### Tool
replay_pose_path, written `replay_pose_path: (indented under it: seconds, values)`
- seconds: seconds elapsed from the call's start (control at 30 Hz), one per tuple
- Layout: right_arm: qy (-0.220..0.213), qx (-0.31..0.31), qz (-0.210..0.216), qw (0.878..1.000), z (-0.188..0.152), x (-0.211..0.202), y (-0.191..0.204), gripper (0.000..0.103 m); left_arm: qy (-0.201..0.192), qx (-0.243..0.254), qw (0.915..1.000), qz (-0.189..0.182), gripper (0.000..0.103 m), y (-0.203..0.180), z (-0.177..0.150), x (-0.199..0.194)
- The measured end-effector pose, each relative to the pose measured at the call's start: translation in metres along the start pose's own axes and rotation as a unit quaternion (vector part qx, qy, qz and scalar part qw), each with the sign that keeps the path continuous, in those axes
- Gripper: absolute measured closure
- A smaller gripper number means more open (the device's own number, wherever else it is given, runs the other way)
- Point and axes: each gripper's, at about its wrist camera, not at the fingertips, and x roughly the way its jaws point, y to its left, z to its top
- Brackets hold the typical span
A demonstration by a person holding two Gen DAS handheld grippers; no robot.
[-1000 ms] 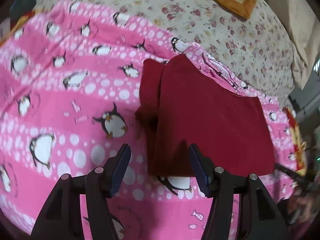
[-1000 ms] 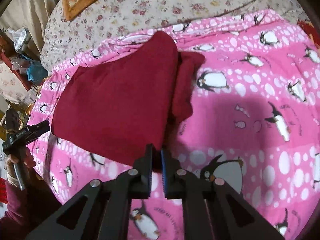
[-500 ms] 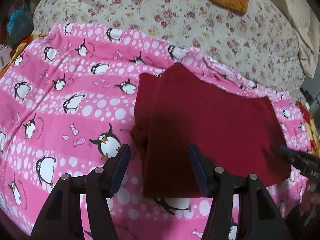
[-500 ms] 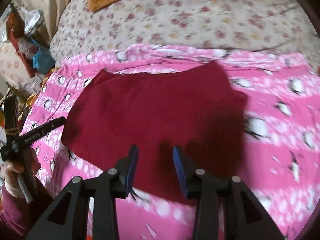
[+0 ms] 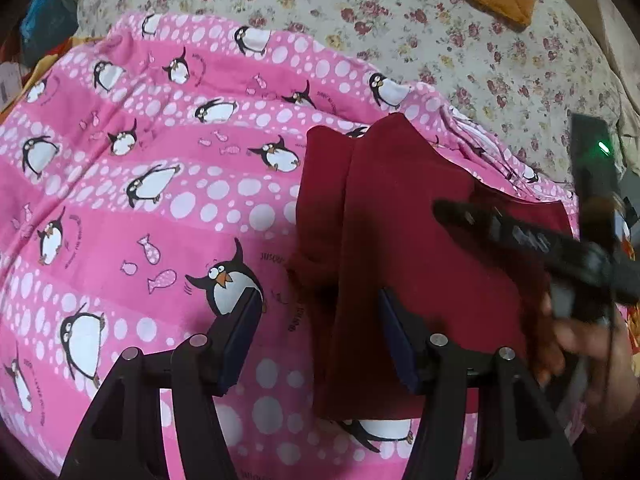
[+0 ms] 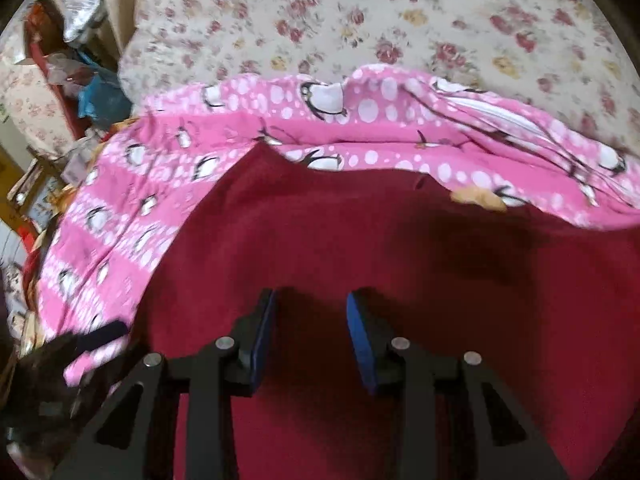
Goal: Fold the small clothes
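The bed (image 5: pixel 460 36) carries a pink penguin blanket (image 5: pixel 160 200), and on it, toward three o'clock, lies the dark red garment (image 5: pixel 400 260), one side already folded over. The right tongs (image 6: pixel 310 332), jaws just opened and apart with nothing between them, hang above the red cloth. The left tongs (image 5: pixel 318 340) stand apart over its near folded edge at six o'clock. Next, I'd guess, each must pinch an edge for another fold.
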Motion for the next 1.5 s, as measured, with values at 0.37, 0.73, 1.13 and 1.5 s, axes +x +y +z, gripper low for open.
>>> replay_pose_path:
  seconds: [0.37, 0.73, 1.13, 1.5]
  values:
    - [-0.023, 0.071, 0.005, 0.997, 0.011, 0.001, -0.028, 0.062, 0.014, -0.039, 0.9984, -0.039, 0.063, 0.011, 0.006, 0.01]
    - [-0.017, 0.031, -0.002, 0.999, -0.07, -0.074, -0.057, 0.055, 0.005, -0.084, 0.9947, -0.06, 0.056, 0.022, 0.014, 0.014]
    - [-0.004, 0.037, 0.025, 0.999, -0.099, -0.11, -0.057, 0.041, 0.004, -0.087, 0.9951, -0.045, 0.042, 0.006, 0.025, 0.039]
    - [-0.01, 0.045, 0.04, 0.998, -0.104, -0.105, -0.058, 0.032, 0.002, -0.094, 0.9947, -0.042, 0.042, 0.013, 0.032, 0.031]
